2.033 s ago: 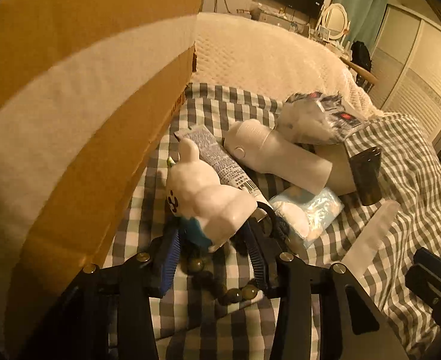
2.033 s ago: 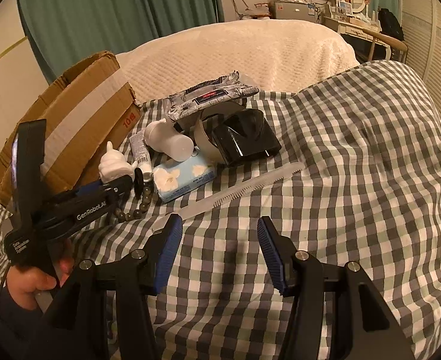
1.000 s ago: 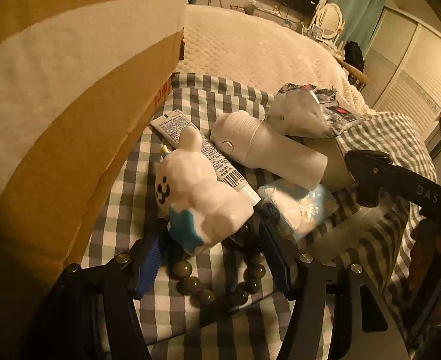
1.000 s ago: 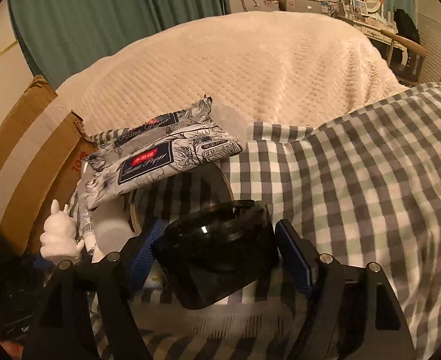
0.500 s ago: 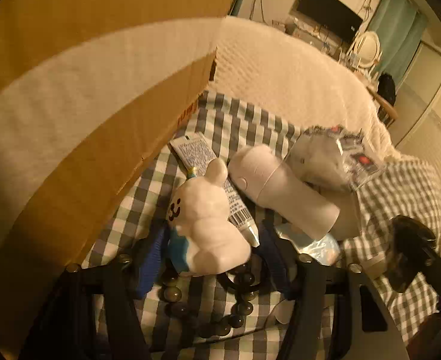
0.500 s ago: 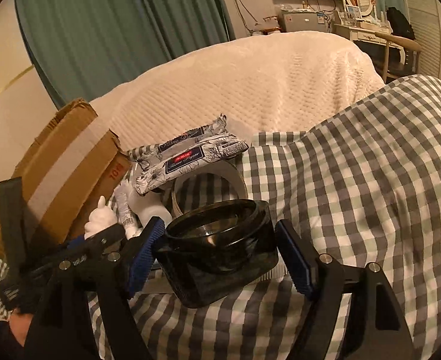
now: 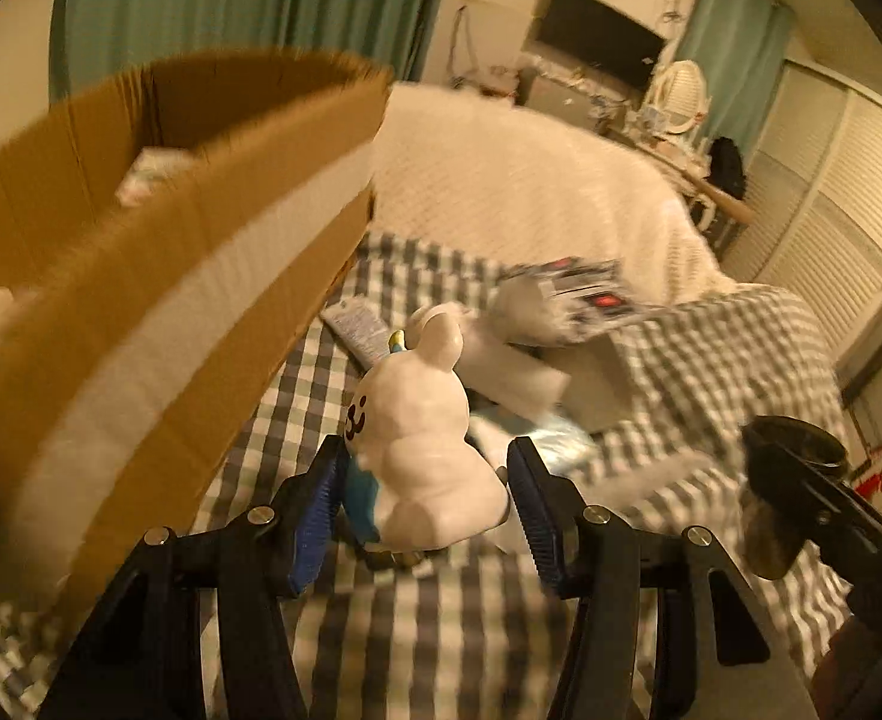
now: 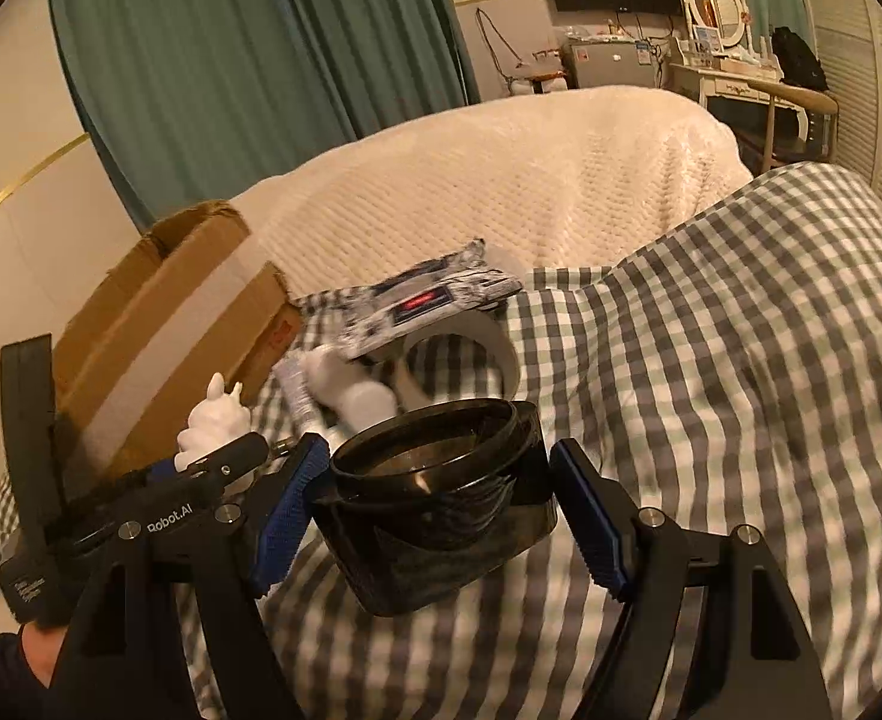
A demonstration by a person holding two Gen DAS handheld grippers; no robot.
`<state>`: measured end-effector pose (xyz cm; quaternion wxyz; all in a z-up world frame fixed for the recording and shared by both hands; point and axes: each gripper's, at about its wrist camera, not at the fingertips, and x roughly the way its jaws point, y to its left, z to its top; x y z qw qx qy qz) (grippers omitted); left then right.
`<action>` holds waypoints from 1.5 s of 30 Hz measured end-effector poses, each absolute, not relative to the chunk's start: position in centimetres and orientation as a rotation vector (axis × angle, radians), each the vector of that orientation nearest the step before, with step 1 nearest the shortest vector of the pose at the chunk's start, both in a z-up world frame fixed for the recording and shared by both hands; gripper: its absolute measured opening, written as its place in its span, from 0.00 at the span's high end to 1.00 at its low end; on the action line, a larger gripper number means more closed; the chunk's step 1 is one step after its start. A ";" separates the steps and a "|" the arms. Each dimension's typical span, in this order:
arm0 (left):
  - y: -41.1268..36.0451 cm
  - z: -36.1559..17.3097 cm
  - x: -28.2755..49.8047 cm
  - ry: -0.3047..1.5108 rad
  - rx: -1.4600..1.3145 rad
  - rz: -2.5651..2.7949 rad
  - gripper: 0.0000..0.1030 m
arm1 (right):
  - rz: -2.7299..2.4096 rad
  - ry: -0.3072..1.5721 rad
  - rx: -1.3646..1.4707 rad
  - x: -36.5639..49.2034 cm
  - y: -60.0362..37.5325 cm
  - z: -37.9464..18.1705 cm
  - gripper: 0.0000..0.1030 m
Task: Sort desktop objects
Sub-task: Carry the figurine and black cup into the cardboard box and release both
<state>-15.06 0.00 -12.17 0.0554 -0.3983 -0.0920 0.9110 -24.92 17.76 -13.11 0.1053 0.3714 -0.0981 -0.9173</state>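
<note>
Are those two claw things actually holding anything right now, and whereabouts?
Left hand-held gripper: white bunny figurine, by its lower body. Right hand-held gripper: black jar, by its sides.

Both tools are matte black plastic with angular, branching arms. The left gripper (image 7: 422, 504) carries two long fingers faced with ribbed blue pads (image 7: 315, 510), and round silver screws sit on the black arms toward seven and five o'clock. The right gripper (image 8: 438, 516) is built the same way, with textured blue pads (image 8: 591, 525) and silver screws behind them. In the right wrist view, at nine o'clock, the left tool's side bears white lettering reading "Robot.AI". Below it, toward eight o'clock, a patch of bare skin (image 8: 42, 651) shows beside a dark sleeve.
</note>
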 end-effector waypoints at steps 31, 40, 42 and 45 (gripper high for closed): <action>-22.7 -5.4 -20.7 -0.365 -0.999 3.041 0.46 | -2.404 -0.080 0.832 -31.6 -5.4 -3.7 0.27; -23.9 -7.5 -20.6 -0.379 -1.046 2.971 0.46 | -2.419 -0.086 0.854 -35.3 -8.6 -6.5 0.27; -23.7 -7.2 -20.6 -0.354 -1.052 2.988 0.44 | -2.419 -0.120 0.857 -35.9 -8.7 -6.5 0.26; -23.3 -6.6 -20.2 -0.298 -1.051 3.036 0.28 | -2.457 -0.147 0.855 -36.3 -8.4 -6.1 0.25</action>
